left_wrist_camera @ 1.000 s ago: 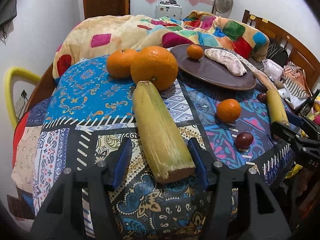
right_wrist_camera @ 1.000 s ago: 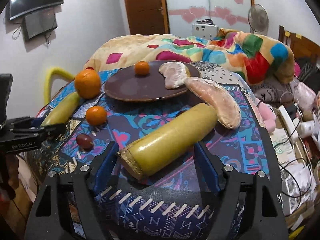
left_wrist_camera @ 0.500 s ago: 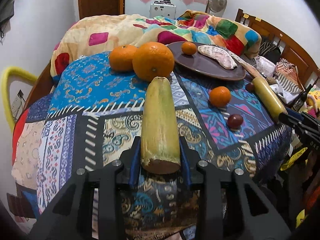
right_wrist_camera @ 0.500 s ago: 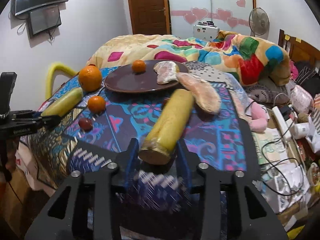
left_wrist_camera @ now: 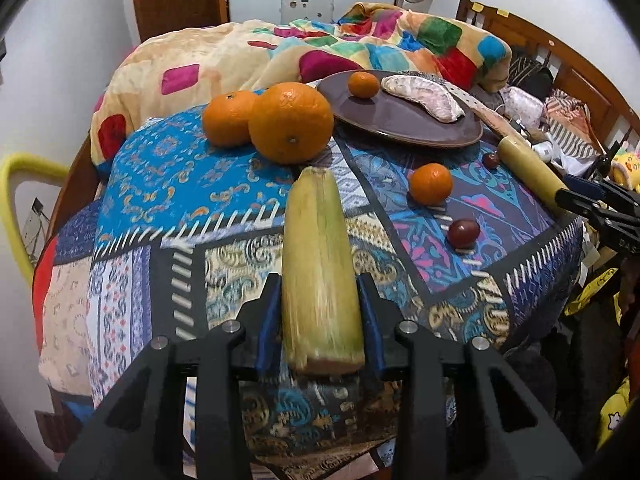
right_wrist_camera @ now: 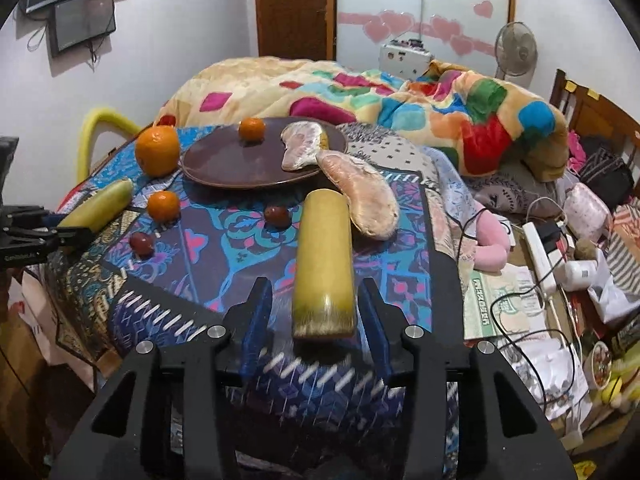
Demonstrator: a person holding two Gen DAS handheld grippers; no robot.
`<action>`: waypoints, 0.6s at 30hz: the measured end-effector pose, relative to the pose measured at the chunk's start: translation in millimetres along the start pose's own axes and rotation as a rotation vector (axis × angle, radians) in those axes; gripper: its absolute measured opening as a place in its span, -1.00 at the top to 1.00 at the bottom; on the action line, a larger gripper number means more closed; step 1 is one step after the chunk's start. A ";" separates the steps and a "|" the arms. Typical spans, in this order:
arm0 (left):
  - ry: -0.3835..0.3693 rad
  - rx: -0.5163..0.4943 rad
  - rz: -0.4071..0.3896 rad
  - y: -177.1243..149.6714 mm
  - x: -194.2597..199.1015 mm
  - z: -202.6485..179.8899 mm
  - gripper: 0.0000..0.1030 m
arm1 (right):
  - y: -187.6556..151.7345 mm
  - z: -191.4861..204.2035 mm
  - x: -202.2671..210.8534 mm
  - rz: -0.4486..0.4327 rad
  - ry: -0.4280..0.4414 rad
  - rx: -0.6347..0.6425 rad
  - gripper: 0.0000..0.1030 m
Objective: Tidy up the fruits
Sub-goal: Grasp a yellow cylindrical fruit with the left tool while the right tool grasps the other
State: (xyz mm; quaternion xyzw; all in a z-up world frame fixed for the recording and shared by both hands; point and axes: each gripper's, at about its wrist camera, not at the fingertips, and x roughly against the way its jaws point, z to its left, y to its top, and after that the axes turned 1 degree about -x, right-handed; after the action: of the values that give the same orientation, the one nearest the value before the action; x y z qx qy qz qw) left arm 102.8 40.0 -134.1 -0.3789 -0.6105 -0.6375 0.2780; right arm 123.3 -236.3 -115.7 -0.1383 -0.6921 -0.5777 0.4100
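Note:
My left gripper [left_wrist_camera: 320,320] is shut on a yellow-green sugarcane stalk [left_wrist_camera: 318,252] that lies along the patterned cloth. My right gripper [right_wrist_camera: 316,312] has its jaws apart around a second yellow stalk [right_wrist_camera: 324,256], with a gap on each side; it lies on the cloth. A brown plate [left_wrist_camera: 400,120] holds a small orange [left_wrist_camera: 363,85] and a pomelo segment [left_wrist_camera: 424,96]. Two large oranges [left_wrist_camera: 290,122] sit left of the plate. A small orange [left_wrist_camera: 431,183] and a dark red fruit [left_wrist_camera: 463,232] lie loose. Another pomelo segment [right_wrist_camera: 360,196] lies by the plate.
A colourful quilt [left_wrist_camera: 280,52] is bunched behind the cloth. A second dark red fruit [right_wrist_camera: 277,216] sits near the right stalk. Cables, boxes and a pink toy [right_wrist_camera: 492,240] clutter the right side. A yellow chair back [left_wrist_camera: 16,200] stands at the left.
The left gripper stays closed on its stalk and has drawn it slightly back. The right gripper, closed on its stalk half a second ago, has opened, and the stalk now rests on the cloth.

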 end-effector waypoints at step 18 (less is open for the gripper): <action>-0.023 -0.030 0.037 39.1 -33.8 5.4 0.28 | 26.7 -8.6 -47.8 0.100 0.063 0.027 0.32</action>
State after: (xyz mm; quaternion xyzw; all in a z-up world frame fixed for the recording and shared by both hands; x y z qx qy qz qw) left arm 154.4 37.8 -139.9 -0.4016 -0.5968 -0.6371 0.2770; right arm 174.5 -222.9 -132.2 -0.1488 -0.6790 -0.5511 0.4616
